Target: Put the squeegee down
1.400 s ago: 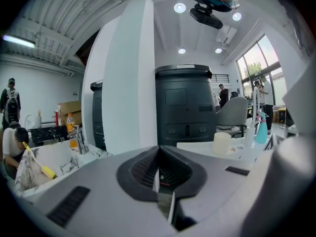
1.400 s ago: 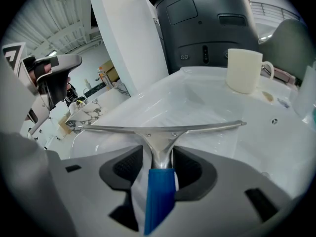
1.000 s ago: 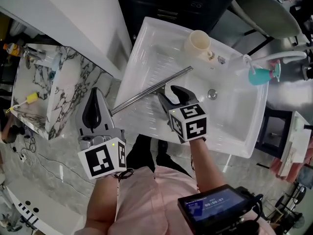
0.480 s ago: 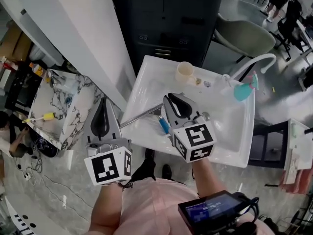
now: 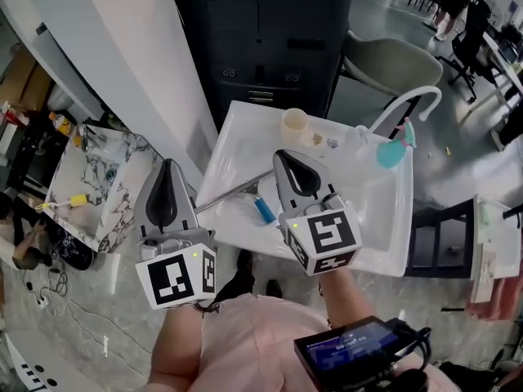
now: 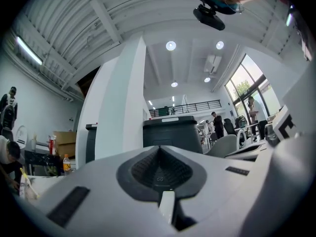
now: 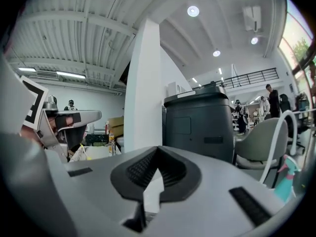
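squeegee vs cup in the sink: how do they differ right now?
Pose: the squeegee lies flat in the basin, while the cup stands upright, mouth up.
Shape and colour: the squeegee is long and thin, a metal blade with a blue handle. The cup is short, round and cream.
Place: the squeegee sits toward the front left of the sink, and the cup is at its back edge.
Both rest on the same white sink.
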### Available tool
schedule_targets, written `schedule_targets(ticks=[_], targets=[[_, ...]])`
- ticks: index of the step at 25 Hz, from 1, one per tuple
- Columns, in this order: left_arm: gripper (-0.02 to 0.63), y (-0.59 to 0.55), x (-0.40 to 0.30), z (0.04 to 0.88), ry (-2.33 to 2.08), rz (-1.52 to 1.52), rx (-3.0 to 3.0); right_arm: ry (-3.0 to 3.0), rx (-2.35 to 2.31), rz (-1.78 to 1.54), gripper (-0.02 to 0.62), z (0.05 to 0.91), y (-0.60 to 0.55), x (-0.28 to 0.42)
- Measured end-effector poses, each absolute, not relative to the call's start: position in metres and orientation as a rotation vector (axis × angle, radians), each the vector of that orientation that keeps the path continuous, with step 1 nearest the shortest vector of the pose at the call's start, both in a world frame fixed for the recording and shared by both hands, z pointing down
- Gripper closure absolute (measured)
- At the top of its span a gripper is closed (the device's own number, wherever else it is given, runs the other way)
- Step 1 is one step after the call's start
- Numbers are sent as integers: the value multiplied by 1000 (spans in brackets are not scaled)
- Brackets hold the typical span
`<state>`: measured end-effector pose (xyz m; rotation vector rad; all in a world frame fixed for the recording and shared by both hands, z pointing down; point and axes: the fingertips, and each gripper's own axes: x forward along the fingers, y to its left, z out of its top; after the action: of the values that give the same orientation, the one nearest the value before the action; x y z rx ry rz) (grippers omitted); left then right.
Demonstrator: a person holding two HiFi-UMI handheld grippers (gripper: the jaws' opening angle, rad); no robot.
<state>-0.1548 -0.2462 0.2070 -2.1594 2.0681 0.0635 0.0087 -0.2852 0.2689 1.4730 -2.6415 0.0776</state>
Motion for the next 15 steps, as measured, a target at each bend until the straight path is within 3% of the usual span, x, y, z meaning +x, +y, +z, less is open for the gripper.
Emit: schedule_targets(ticks=[15], targets=[[597, -248, -146, 211, 2042, 57, -2186, -2658, 1472, 93, 597, 269, -283, 11]])
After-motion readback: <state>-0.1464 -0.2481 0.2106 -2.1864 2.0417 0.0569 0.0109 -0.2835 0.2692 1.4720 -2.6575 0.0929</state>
